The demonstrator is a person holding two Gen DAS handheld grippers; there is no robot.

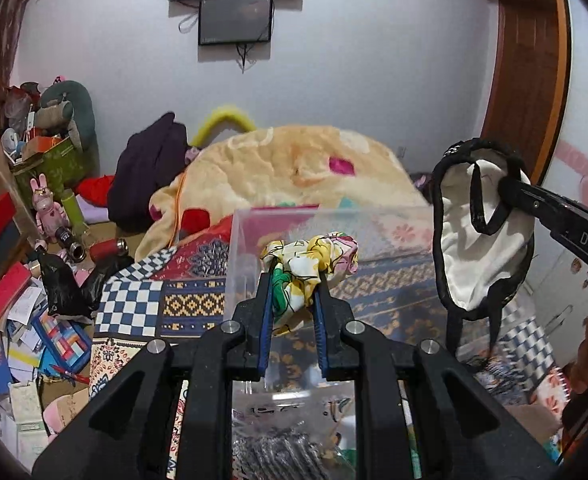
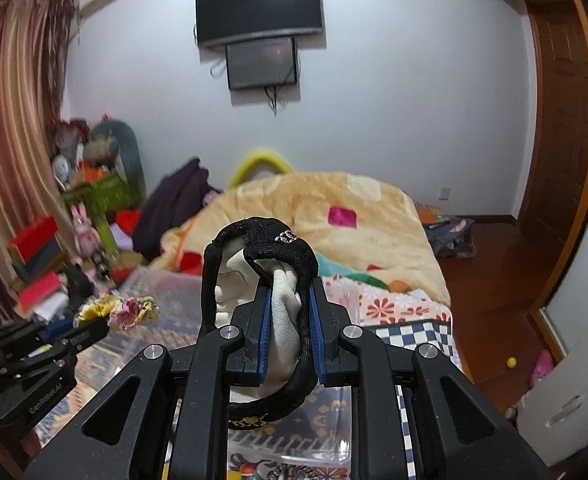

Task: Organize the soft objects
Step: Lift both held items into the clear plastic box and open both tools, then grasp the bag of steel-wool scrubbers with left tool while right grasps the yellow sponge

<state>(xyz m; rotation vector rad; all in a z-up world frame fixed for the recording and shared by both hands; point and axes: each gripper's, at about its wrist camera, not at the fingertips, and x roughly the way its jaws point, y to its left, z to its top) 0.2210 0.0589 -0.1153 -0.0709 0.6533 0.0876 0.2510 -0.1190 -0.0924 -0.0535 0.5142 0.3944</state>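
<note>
— What's on the far wall?
— A TV (image 2: pixel 258 7), with a smaller screen (image 2: pixel 262 63) just beneath it.
— And the bed?
— A peach blanket (image 1: pixel 286 172) heaped on it, a purple garment (image 1: pixel 150 176) beside. Striped curtain (image 2: pixel 10 140) left, wooden door (image 2: pixel 561 120) right, pink bunny (image 1: pixel 48 210) among the clutter.

Home bedroom: blanketed bed (image 2: pixel 333 216), wall television (image 2: pixel 260 8).

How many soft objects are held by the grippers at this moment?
2. The floral scrunchie is in the left gripper, above the clear box. The white eye mask with black trim is in the right gripper.
</note>
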